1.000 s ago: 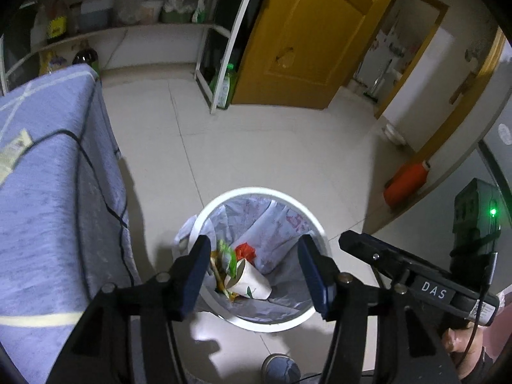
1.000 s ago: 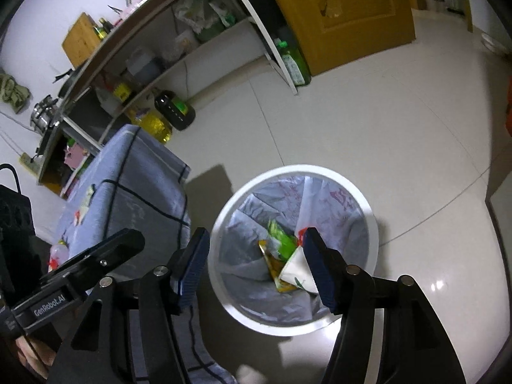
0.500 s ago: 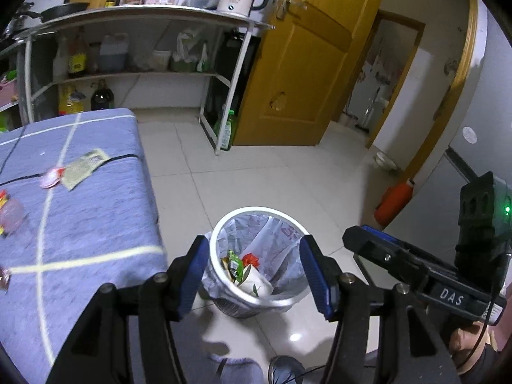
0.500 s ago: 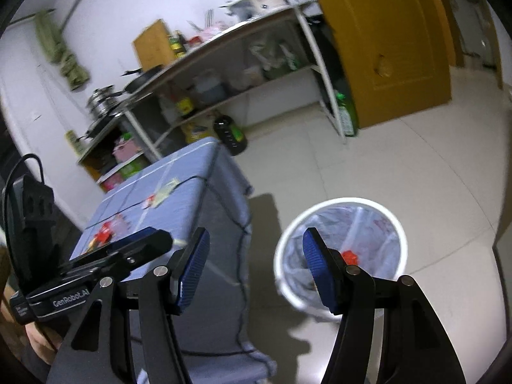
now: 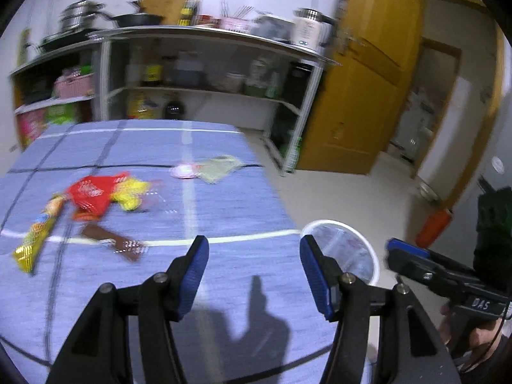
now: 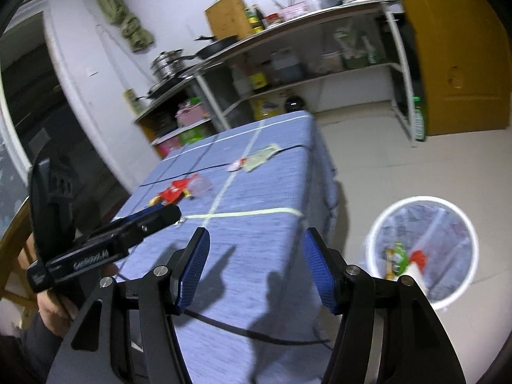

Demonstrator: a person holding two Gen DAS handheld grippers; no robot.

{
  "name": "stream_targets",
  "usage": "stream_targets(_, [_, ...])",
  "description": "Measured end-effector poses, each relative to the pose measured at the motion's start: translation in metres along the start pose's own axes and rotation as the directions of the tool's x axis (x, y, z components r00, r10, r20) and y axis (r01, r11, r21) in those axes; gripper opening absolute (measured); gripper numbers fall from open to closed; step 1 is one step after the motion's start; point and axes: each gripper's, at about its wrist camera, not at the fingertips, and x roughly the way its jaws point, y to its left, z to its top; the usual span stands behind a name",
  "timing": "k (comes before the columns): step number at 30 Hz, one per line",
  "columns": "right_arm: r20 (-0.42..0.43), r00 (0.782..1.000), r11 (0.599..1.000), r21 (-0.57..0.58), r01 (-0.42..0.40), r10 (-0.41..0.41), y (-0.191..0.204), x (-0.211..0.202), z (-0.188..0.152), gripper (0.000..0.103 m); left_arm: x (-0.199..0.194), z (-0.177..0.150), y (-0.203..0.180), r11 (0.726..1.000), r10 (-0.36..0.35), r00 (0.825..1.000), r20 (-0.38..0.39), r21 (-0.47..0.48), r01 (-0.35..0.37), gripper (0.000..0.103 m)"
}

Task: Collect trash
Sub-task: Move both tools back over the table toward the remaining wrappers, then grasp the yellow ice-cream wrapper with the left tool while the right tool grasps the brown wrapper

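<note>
Both my grippers, left (image 5: 254,270) and right (image 6: 256,264), hang spread and empty over the blue tablecloth (image 5: 224,204). Wrappers lie on it: red wrapper (image 5: 91,193), brown wrapper (image 5: 110,243). White bin (image 6: 422,249) stands on the floor beside the table, trash inside.

Wrappers (image 5: 92,195) are lying on the table (image 5: 224,198); the bin (image 6: 422,249) is standing right of it, shelves (image 5: 204,73) behind.
</note>
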Motion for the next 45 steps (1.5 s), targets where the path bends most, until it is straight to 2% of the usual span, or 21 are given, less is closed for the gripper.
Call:
stream_targets(2, [-0.001, 0.999, 0.999, -0.008, -0.035, 0.035, 0.009, 0.012, 0.002, 0.061, -0.006, 0.0, 0.026, 0.999, 0.032, 0.999, 0.007, -0.032, -0.032, 0.061])
stream_targets(9, [-0.074, 0.996, 0.993, -0.096, -0.064, 0.057, 0.044, 0.051, 0.013, 0.061, -0.023, -0.004, 0.094, 0.985, 0.159, 0.987, 0.033, -0.073, -0.156, 0.061])
stream_targets(12, [-0.104, 0.992, 0.987, -0.133, -0.088, 0.074, 0.058, 0.067, 0.014, 0.061, -0.021, -0.003, 0.124, 0.976, 0.199, 0.98, 0.008, -0.094, -0.197, 0.061])
stream_targets(15, [-0.144, 0.986, 0.978, -0.174, -0.111, 0.086, 0.076, 0.086, 0.015, 0.061, -0.019, -0.004, 0.151, 0.959, 0.264, 0.965, -0.007, -0.108, -0.263, 0.061])
stream_targets(19, [-0.197, 0.975, 0.964, -0.221, -0.146, 0.103, 0.101, 0.114, 0.013, 0.061, -0.013, -0.001, 0.178, 0.95, 0.294, 0.955, -0.028, -0.103, -0.296, 0.061])
stream_targets(26, [-0.262, 0.961, 0.938, -0.306, -0.166, 0.085, 0.135, 0.169, 0.012, 0.061, 0.016, -0.002, 0.209, 0.949, 0.292, 0.949, -0.122, -0.09, -0.303, 0.061])
stream_targets(29, [-0.277, 0.958, 0.926, -0.339, -0.168, 0.073, 0.145, 0.188, 0.012, 0.061, 0.021, 0.0, 0.213, 0.958, 0.253, 0.957, -0.143, -0.103, -0.269, 0.056])
stream_targets(32, [-0.309, 0.949, 0.915, -0.364, -0.175, 0.059, 0.154, 0.213, 0.012, 0.059, 0.025, -0.001, 0.215, 0.955, 0.261, 0.95, -0.174, -0.1, -0.28, 0.05])
stream_targets(39, [-0.367, 0.93, 0.885, -0.429, -0.183, 0.015, 0.173, 0.252, 0.008, 0.05, 0.022, -0.002, 0.213, 0.956, 0.266, 0.948, -0.177, -0.079, -0.283, 0.026])
stream_targets(41, [-0.368, 0.93, 0.879, -0.447, -0.167, -0.01, 0.175, 0.259, 0.006, 0.043, 0.021, -0.003, 0.211, 0.956, 0.269, 0.947, -0.178, -0.072, -0.285, 0.02])
stream_targets(43, [-0.369, 0.929, 0.872, -0.462, -0.16, -0.026, 0.178, 0.261, 0.006, 0.023, 0.02, -0.004, 0.21, 0.957, 0.266, 0.947, -0.179, -0.066, -0.282, 0.019])
stream_targets(45, [-0.367, 0.93, 0.866, -0.476, -0.154, -0.036, 0.179, 0.259, 0.004, 0.022, 0.019, -0.006, 0.208, 0.958, 0.263, 0.948, -0.18, -0.066, -0.278, 0.017])
